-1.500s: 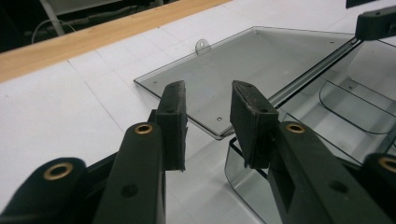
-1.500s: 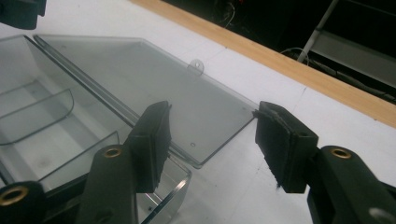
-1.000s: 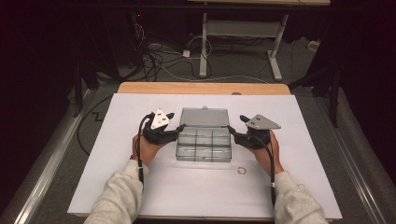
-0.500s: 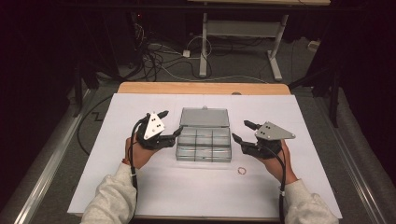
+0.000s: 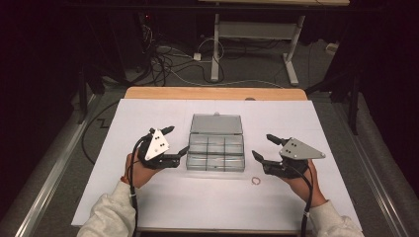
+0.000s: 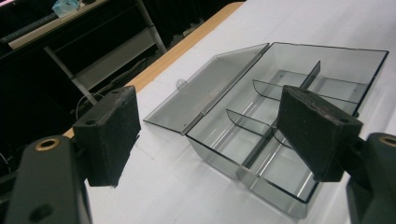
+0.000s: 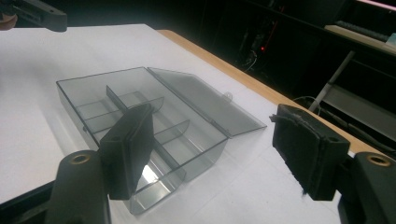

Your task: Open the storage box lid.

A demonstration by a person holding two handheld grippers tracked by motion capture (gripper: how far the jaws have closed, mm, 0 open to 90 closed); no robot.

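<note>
a clear box (image 5: 216,148) is sitting open in the middle of the white table (image 5: 148,207), its lid (image 5: 216,124) lying flat on the far side and its dividers splitting the tray into small compartments that are looking empty. the left gripper (image 5: 174,143) is hovering just beside the box's left end, held in the person's left hand (image 5: 139,170), with its jaws spread wide and nothing between them; one jaw tip is pointing toward the box's near left corner without clearly touching it. in the left gripper view the left gripper (image 6: 205,135) is looking across the box (image 6: 280,126) from its short end, the two black pads (image 6: 109,133) standing well apart with the tray and the lid (image 6: 210,91) showing between them. the right gripper (image 5: 264,147) is hanging near the box's right end, a little apart from it, held in the right hand (image 5: 306,185), its jaws also gaping and holding nothing. in the right gripper view the right gripper (image 7: 215,149) is facing the box (image 7: 135,116) from the other short end, the lid (image 7: 205,102) lying toward the table's wooden edge (image 7: 224,63). a small ring (image 5: 256,181) is lying on the table near the box's near right corner, between the box and the right hand, untouched.
</note>
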